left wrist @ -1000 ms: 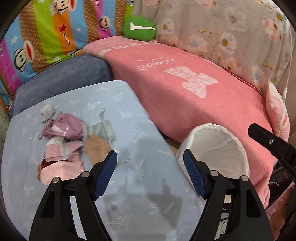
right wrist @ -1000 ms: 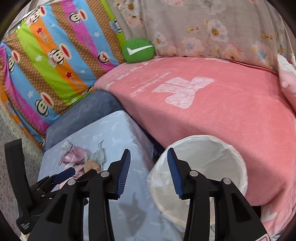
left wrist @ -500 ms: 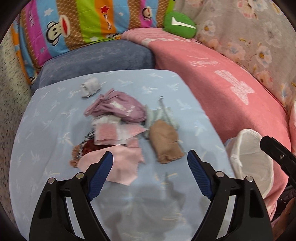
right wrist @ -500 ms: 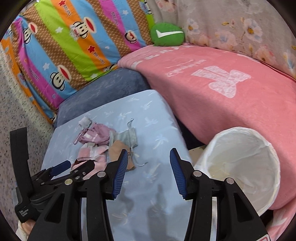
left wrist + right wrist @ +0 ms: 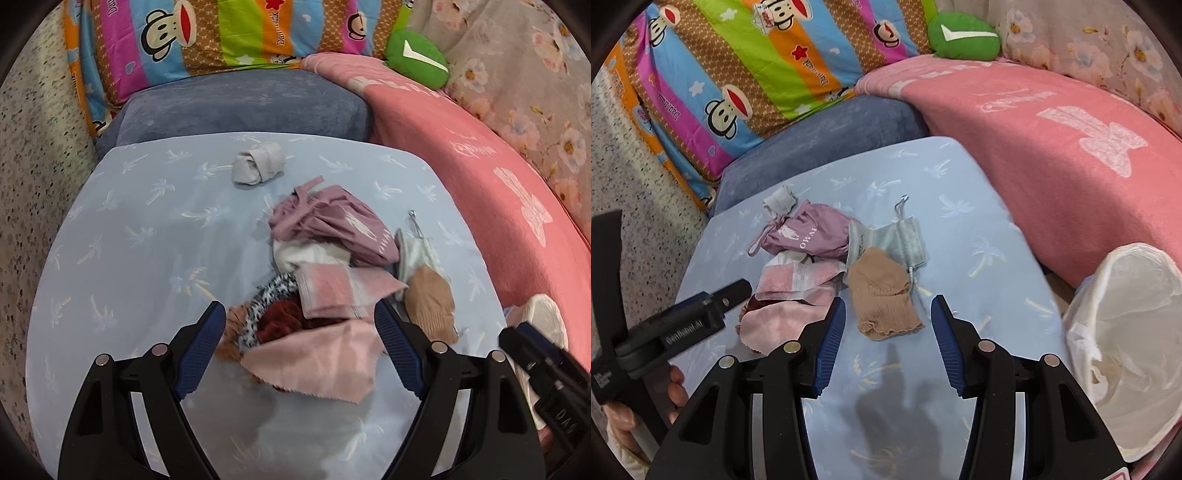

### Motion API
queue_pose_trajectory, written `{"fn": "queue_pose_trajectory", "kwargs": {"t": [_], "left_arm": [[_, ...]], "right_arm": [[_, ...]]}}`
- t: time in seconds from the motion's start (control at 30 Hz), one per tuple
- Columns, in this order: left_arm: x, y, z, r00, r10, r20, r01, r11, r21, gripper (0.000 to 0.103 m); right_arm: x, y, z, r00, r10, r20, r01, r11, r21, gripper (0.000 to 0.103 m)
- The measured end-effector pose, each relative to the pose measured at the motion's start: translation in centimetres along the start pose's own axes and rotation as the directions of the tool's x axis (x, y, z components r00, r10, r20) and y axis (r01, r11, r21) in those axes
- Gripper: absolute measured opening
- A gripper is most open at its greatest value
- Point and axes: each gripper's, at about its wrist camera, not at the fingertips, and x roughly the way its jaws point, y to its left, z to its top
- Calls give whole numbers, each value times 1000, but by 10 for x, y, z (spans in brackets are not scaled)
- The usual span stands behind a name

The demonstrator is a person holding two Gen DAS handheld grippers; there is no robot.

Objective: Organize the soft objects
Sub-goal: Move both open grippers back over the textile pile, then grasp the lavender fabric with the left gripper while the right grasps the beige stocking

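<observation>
A heap of soft items lies on the light blue table (image 5: 140, 266): a mauve drawstring pouch (image 5: 332, 225), a pink striped cloth (image 5: 332, 291), a pale pink cloth (image 5: 317, 362), a dark red and speckled piece (image 5: 273, 317), a tan sock (image 5: 428, 302) and a grey pouch (image 5: 894, 240). A rolled grey sock (image 5: 258, 166) sits apart at the far side. My left gripper (image 5: 299, 347) hangs open over the near end of the heap. My right gripper (image 5: 888, 332) is open just short of the tan sock (image 5: 882, 299).
A white-lined bin (image 5: 1126, 332) stands to the right of the table. A pink blanket (image 5: 1052, 147) covers the sofa behind, with a green cushion (image 5: 964, 37), a striped monkey-print cover (image 5: 738, 74) and a blue-grey cushion (image 5: 240, 103). Speckled floor (image 5: 33, 166) lies left.
Both grippers have swung left from the bin toward the heap and come closer to it. The left gripper's fingers now frame the pink cloth, the right one's frame the tan sock.
</observation>
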Motion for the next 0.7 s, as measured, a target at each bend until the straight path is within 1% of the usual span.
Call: {"fn": "queue_pose_trajectory", "kwargs": {"t": [0.13, 0.3, 0.43, 0.5, 0.57, 0.6, 0.63, 0.7], "left_arm": [[10, 5, 16, 1000, -20, 11, 20, 1000, -16, 79], [25, -4, 31, 997, -76, -2, 76, 997, -34, 79], [37, -19, 39, 994, -106, -9, 105, 994, -11, 78], [44, -27, 42, 994, -106, -12, 106, 994, 2, 78], [53, -31, 43, 994, -105, -24, 106, 994, 14, 72], [56, -32, 43, 994, -102, -31, 103, 995, 16, 65], [61, -33, 43, 994, -102, -41, 103, 995, 14, 60], [67, -32, 43, 993, -103, -60, 104, 995, 4, 43]], "right_arm": [[26, 5, 1, 999, -1, -33, 1, 1000, -7, 48], [51, 9, 3, 998, -2, -63, 1, 1000, -13, 48], [69, 9, 5, 997, -6, -83, 5, 1000, -6, 48], [75, 9, 4, 996, -6, -92, 5, 1000, -4, 48], [80, 9, 4, 995, -5, -101, 4, 1000, -7, 48], [82, 10, 4, 994, -8, -105, 7, 1000, -10, 48], [85, 10, 3, 994, -10, -106, 9, 1000, -12, 46], [87, 10, 3, 994, -11, -108, 9, 1000, -14, 43]]}}
